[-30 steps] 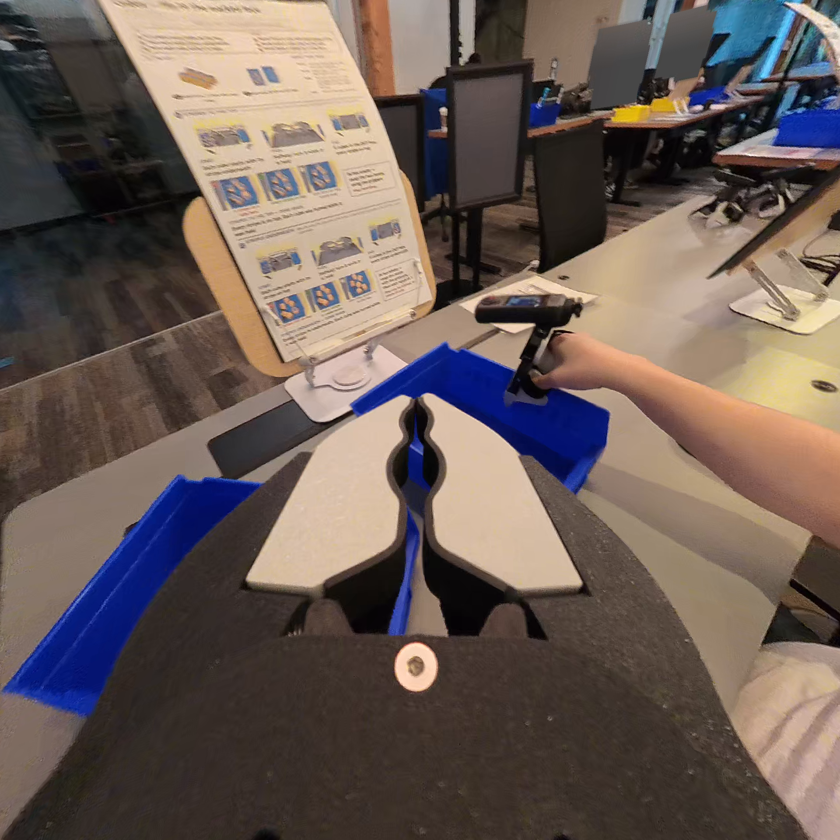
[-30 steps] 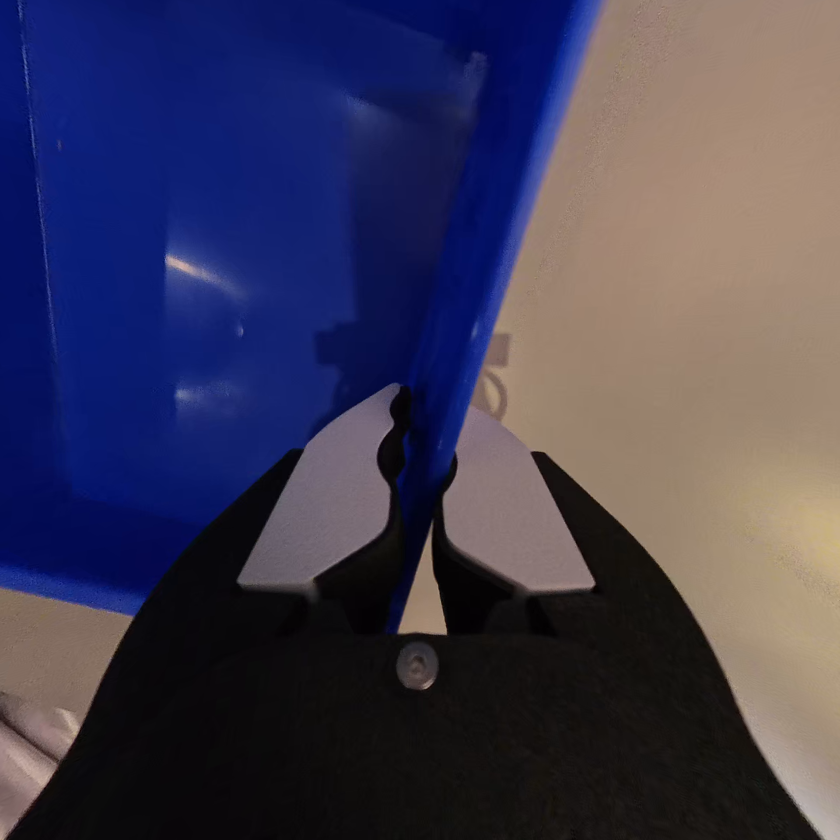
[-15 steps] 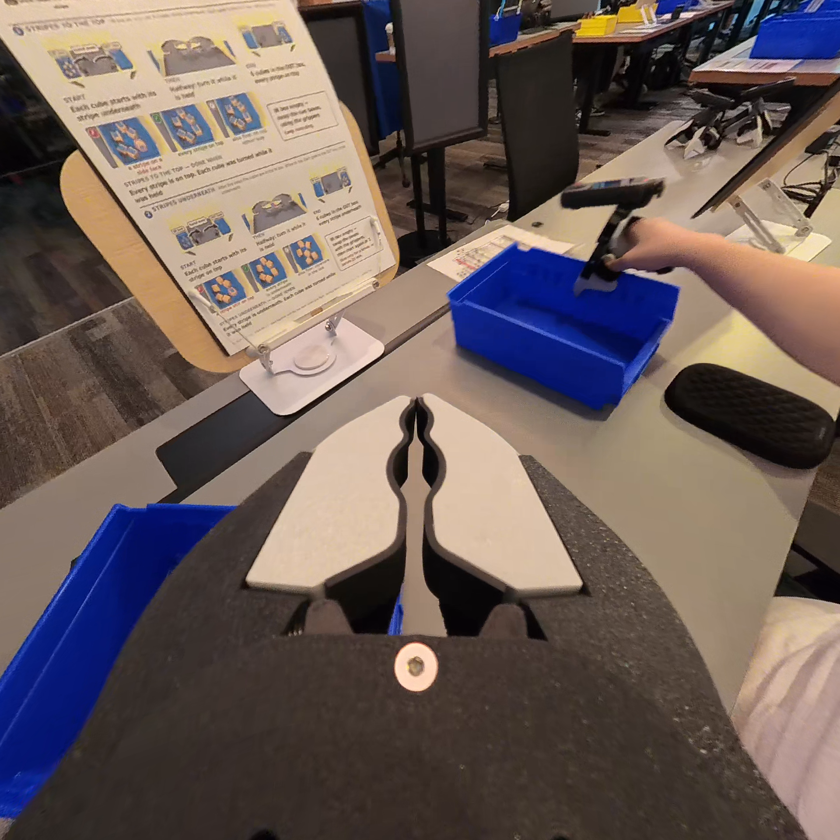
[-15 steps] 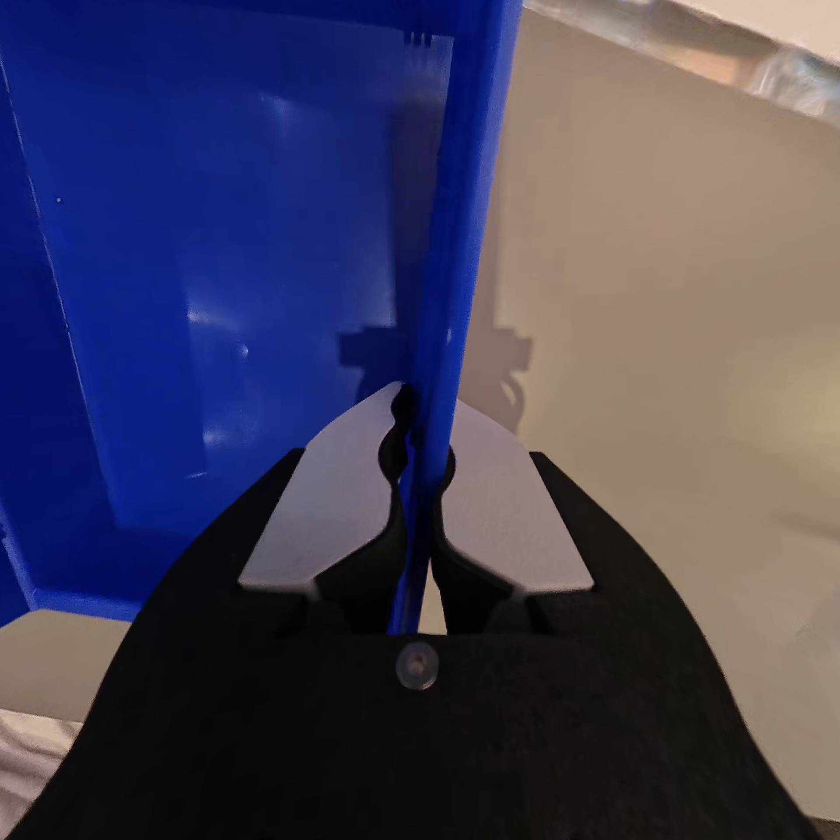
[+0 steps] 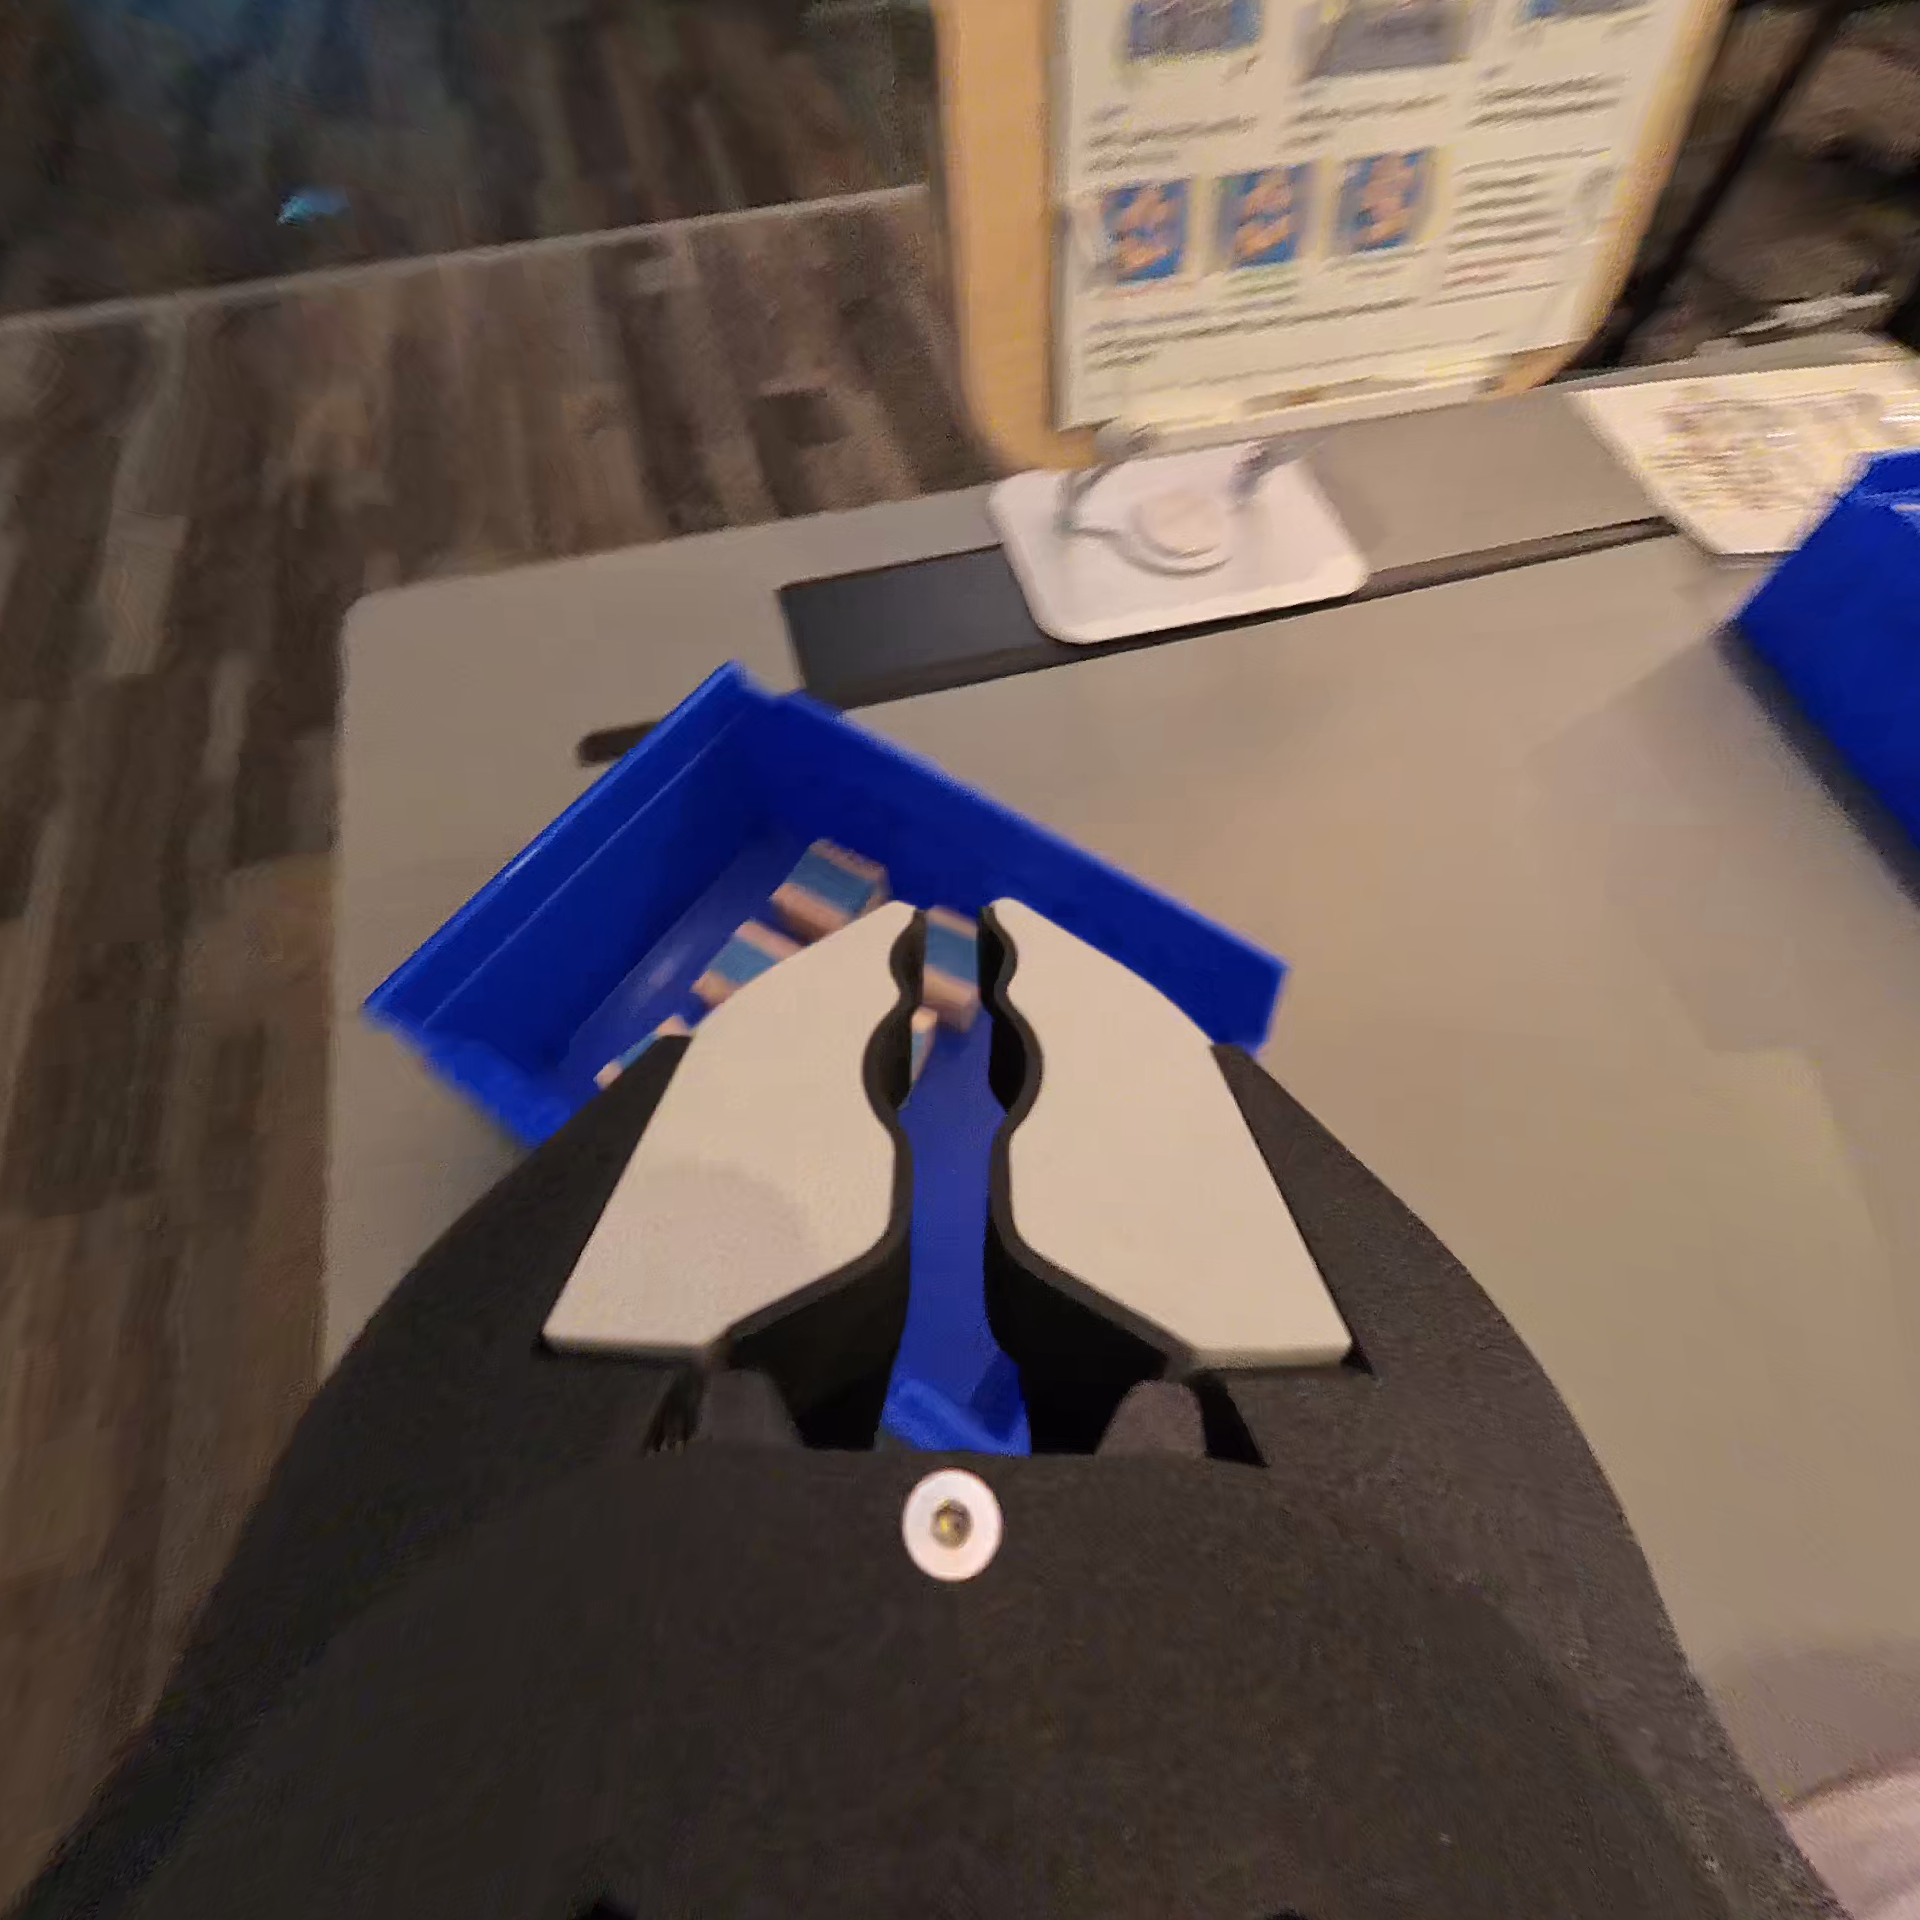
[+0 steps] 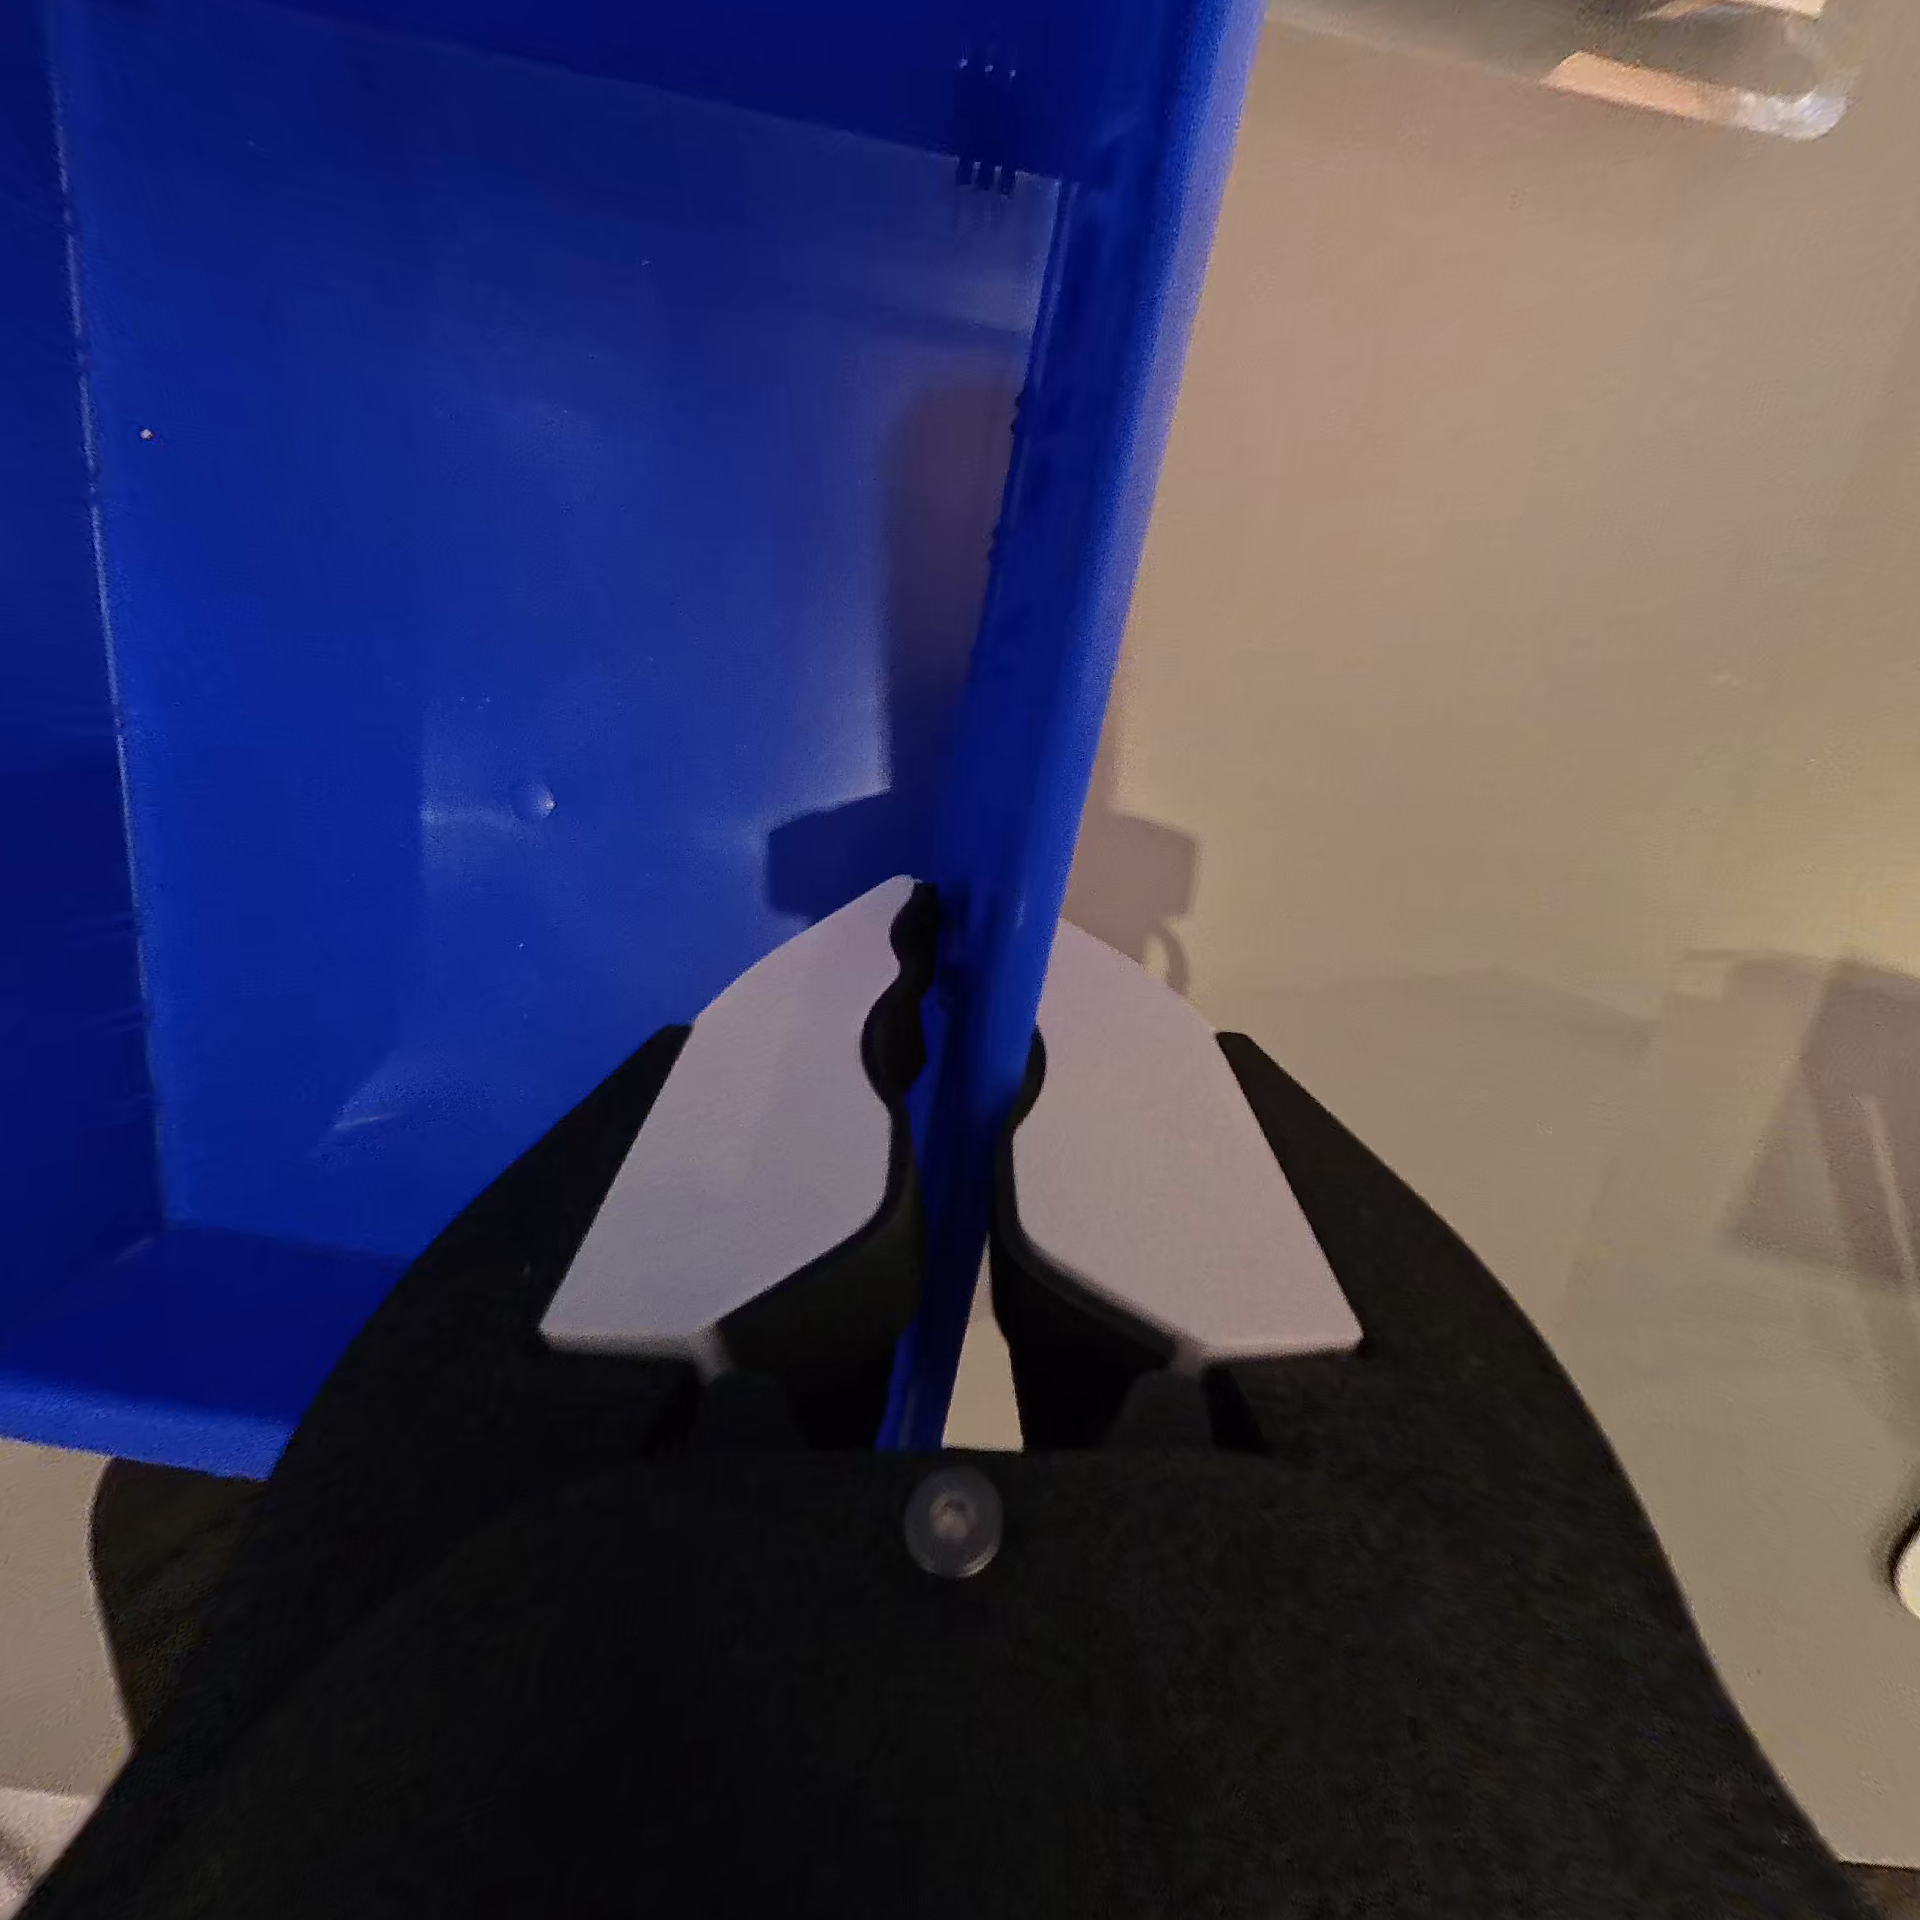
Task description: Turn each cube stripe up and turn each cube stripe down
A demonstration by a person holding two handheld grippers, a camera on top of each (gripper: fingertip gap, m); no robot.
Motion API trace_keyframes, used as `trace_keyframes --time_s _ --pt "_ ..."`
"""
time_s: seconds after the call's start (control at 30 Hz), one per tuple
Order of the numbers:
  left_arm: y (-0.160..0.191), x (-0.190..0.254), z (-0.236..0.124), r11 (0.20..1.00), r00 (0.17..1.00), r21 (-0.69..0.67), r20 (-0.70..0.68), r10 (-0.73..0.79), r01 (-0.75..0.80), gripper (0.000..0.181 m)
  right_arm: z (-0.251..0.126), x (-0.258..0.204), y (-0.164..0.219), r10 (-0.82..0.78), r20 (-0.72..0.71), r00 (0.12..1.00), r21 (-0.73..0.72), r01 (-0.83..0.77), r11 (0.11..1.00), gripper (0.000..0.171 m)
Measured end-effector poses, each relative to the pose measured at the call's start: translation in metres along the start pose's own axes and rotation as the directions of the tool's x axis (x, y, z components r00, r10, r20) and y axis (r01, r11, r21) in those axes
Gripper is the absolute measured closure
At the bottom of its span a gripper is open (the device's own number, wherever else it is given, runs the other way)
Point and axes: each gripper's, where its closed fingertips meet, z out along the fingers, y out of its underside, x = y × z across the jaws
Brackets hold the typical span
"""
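Several wooden cubes with blue stripes (image 5: 831, 894) lie in a blue bin (image 5: 1039, 862) at the table's left end. My left gripper (image 5: 951, 914) hovers over this bin with its fingers a narrow gap apart and nothing between them. One cube (image 5: 948, 971) shows through the gap, below the tips. My right gripper (image 6: 977, 904) is shut on the right wall (image 6: 1122, 520) of a second blue bin, whose floor (image 6: 520, 520) is bare. A corner of that second bin also shows in the left wrist view (image 5: 1849, 644) at the far right.
An instruction board (image 5: 1299, 208) stands on a white base (image 5: 1174, 551) at the table's back edge, with a black strip (image 5: 894, 623) and a paper sheet (image 5: 1766, 457) beside it. The grey table (image 5: 1455, 935) ends just left of the cube bin. A black pad (image 6: 156, 1538) lies by the second bin.
My left gripper has swung left and down over the bin with cubes, and its fingers have parted a little. My right gripper keeps its hold on the other bin's wall.
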Motion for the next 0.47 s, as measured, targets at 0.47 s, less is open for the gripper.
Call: trace_keyframes --time_s 0.47 --pt "0.113 -0.091 0.042 0.737 0.794 -0.365 0.009 -0.608 0.569 0.151 -0.123 -0.058 -0.071 -0.088 -0.157 0.984 0.537 0.159 0.828 0.132"
